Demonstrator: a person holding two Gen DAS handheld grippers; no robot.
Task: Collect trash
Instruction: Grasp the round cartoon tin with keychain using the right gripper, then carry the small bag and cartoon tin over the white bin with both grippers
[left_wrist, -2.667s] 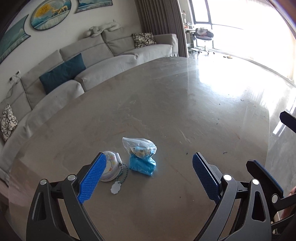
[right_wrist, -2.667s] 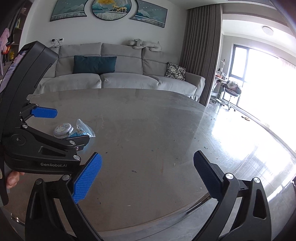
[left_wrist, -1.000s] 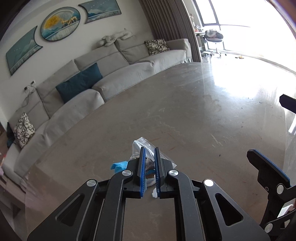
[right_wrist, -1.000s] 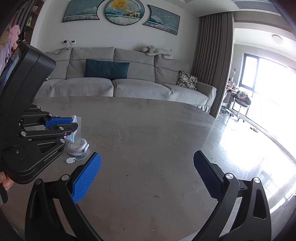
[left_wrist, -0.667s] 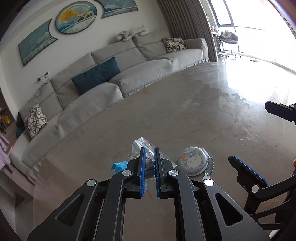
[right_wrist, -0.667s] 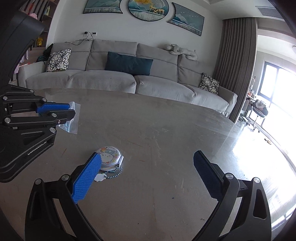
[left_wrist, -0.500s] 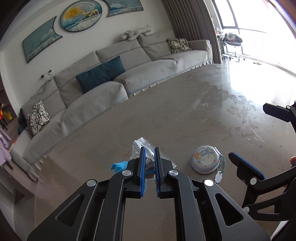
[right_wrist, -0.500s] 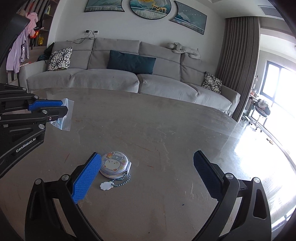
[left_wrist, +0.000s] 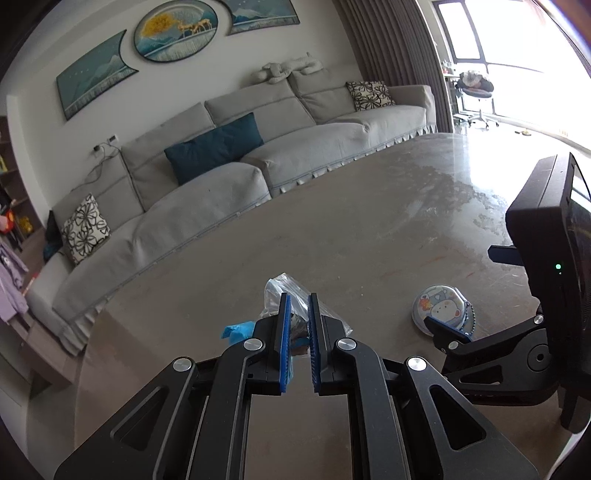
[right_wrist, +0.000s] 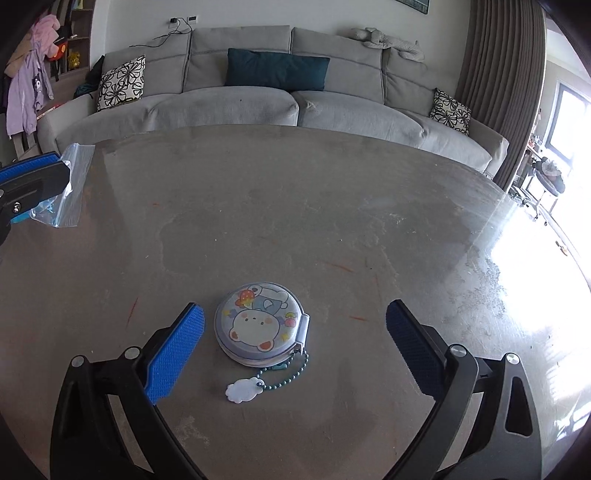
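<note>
My left gripper is shut on a clear plastic bag with blue scraps inside and holds it above the table; the bag also shows in the right wrist view. A round cartoon case with a bead chain and white tag lies on the table, and it also shows in the left wrist view. My right gripper is open, its fingers on either side of the case, just above it.
The large round grey table carries the case. A grey sofa with cushions runs behind the table. Bright windows and a curtain are at the right.
My left gripper closed on the bag and lifted it off to the left. My right gripper moved over the round case, which now sits between its open fingers.
</note>
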